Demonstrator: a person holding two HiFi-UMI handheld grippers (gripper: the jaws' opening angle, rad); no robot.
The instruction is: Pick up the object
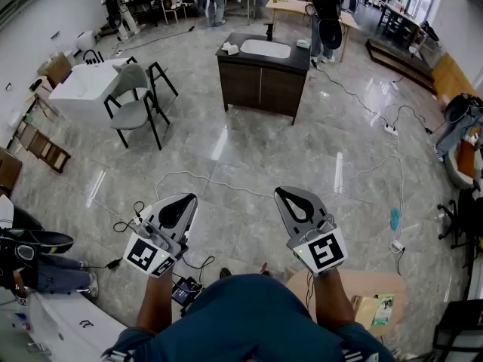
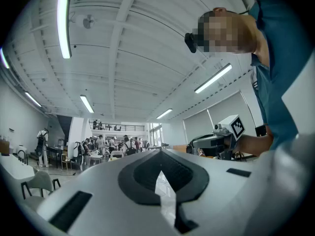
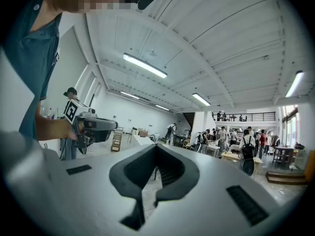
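Note:
I hold both grippers out level over a grey marble floor, side by side and a short way apart. My left gripper (image 1: 188, 197) is shut, its white jaws meeting at the tip with nothing between them (image 2: 160, 152). Just as bare is my right gripper (image 1: 280, 191), with its jaws together at the tip (image 3: 156, 146). Each gripper view shows the other gripper off to the side: the right one (image 2: 216, 140) and the left one (image 3: 94, 125). No object lies near either gripper.
A dark cabinet with a white sink (image 1: 262, 78) stands ahead on the floor. A grey chair (image 1: 134, 105) and a white table (image 1: 81, 89) are at the left. Cables (image 1: 226, 183) trail across the floor. A wooden table (image 1: 371, 291) is by my right side. People stand at the far end.

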